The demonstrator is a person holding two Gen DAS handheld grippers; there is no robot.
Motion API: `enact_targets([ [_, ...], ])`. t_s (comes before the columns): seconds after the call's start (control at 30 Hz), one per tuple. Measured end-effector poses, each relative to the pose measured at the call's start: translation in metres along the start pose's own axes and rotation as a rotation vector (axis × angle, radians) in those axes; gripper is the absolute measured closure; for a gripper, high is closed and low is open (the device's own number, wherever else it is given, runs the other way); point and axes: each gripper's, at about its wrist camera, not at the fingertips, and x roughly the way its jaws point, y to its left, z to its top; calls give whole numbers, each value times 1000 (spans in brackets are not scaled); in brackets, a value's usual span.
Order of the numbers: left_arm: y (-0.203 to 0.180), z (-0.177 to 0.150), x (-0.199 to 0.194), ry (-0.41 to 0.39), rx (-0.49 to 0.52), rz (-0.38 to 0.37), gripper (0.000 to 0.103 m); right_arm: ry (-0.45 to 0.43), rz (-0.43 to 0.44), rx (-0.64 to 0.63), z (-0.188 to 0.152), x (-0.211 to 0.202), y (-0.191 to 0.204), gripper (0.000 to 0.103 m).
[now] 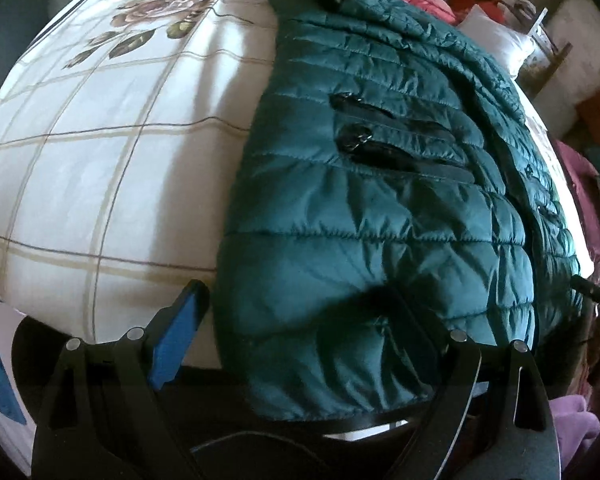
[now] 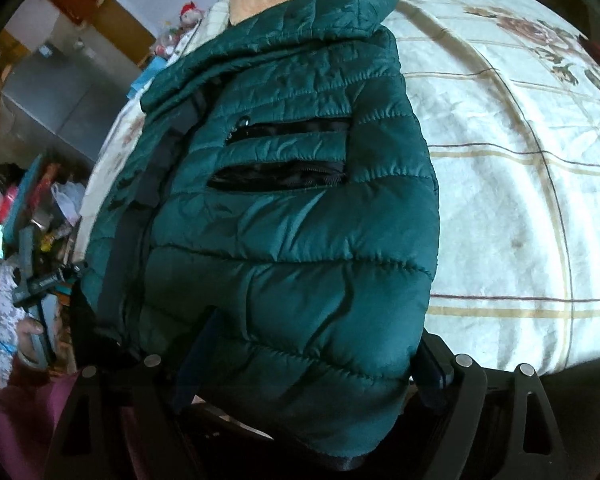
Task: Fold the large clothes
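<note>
One green jacket point(image 1: 380, 200) lies on checked bedsheet point(image 1: 100, 160), hem at 6 o'clock; left gripper point(image 1: 300, 320) spread wide around hem, right gripper point(image 2: 308, 356) likewise released, straddling hem

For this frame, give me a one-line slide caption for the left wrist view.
Green quilted jacket lying on a checked floral bedsheet, its hem between the open fingers of the left gripper.

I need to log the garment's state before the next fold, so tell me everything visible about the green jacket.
The jacket is dark teal, shiny and quilted in horizontal puffed rows. It lies on the checked, flowered bedsheet, collar at the far end. Two black zipped pockets sit one above the other, and a dark strip runs down the front. Its near hem drapes over both the left gripper and right gripper, whose jaws look spread.
</note>
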Motion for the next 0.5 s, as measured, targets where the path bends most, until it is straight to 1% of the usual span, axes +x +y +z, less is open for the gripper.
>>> enact_targets([
  [0.03, -4, 2, 1, -8, 0, -8, 25, -3, -10, -13, 0, 0, 1, 33],
  [0.07, -6, 2, 0, -12, 4, -16, 40, -4, -30, -39, 0, 0, 3, 50],
  [0.1, -8, 2, -2, -12, 5, -25, 49, -14, -38, -60, 0, -2, 5, 57],
  [0.13, -9, 4, -3, -18, 7, -26, 54, -26, -28, -62, 1, -5, 4, 68],
  [0.17, -11, 6, -7, -32, 17, -20, 66, -36, -19, -59, 2, -7, 4, 77],
  [0.2, -11, 7, -10, -41, 20, -17, 75, -46, -10, -59, 5, -10, 4, 80],
  [0.23, -11, 9, -13, -51, 16, -23, 79, -60, 3, -67, 8, -16, 6, 84],
  [0.27, -9, 13, -20, -68, 0, -51, 85, -75, 14, -75, 13, -21, 8, 86],
  [0.33, -8, 20, -28, -93, -23, -97, 86, -116, 48, -90, 23, -33, 16, 86],
  [0.37, -7, 25, -35, -118, -34, -120, 87, -136, 64, -99, 27, -38, 19, 86],
  [0.43, -11, 35, -44, -159, -31, -123, 87, -188, 97, -126, 43, -53, 29, 86],
  [0.5, -16, 50, -58, -222, -22, -125, 87, -232, 115, -132, 59, -64, 34, 86],
])
